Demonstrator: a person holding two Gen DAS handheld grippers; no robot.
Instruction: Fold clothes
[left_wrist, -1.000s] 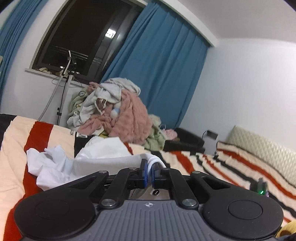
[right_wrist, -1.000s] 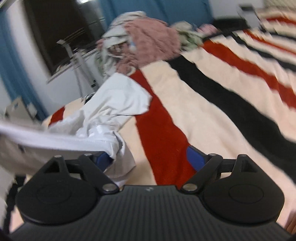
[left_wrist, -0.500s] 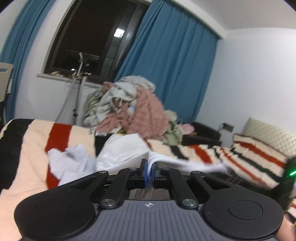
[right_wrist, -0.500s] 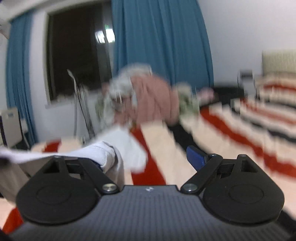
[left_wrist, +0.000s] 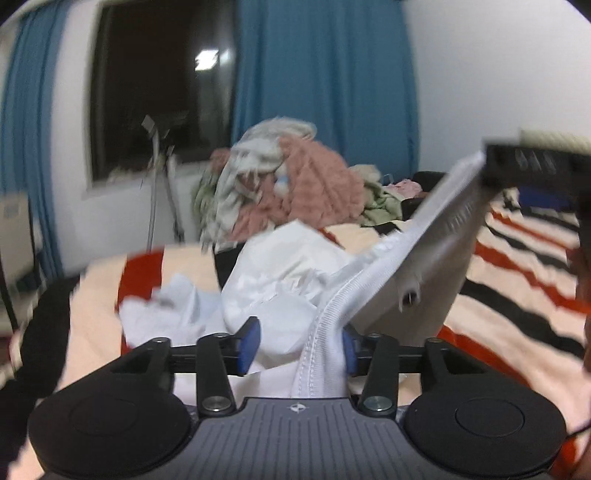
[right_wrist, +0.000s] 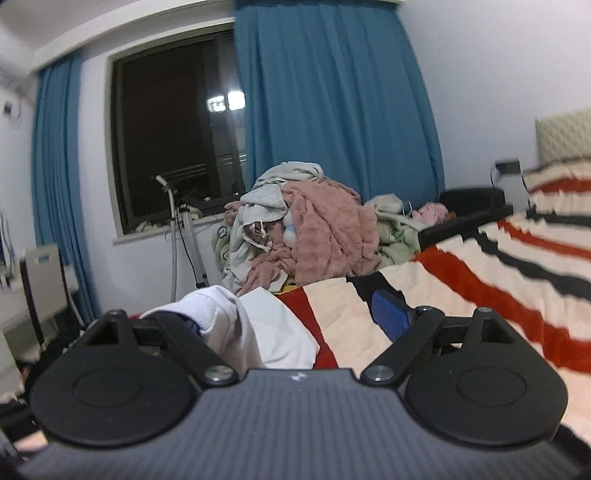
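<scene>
A white garment (left_wrist: 417, 254) with a ribbed waistband stretches from my left gripper (left_wrist: 295, 341) up and right to the other gripper's body (left_wrist: 532, 162). My left jaws stand open; the ribbed edge lies against the right pad (left_wrist: 349, 350). More white cloth (left_wrist: 280, 266) is bunched on the striped bed (left_wrist: 517, 266). In the right wrist view my right gripper (right_wrist: 291, 317) is open, with the white garment (right_wrist: 236, 325) draped over its left finger and the right blue pad (right_wrist: 391, 314) bare.
A tall pile of pink, grey and green laundry (right_wrist: 310, 236) sits at the bed's far edge under blue curtains (right_wrist: 332, 110) and a dark window (right_wrist: 177, 133). A metal stand (right_wrist: 184, 236) is at the window. A headboard (right_wrist: 561, 136) is at right.
My left jaws have opened from shut on the ribbed edge. The garment now rises up to the right. The right gripper has lifted and its view has steadied.
</scene>
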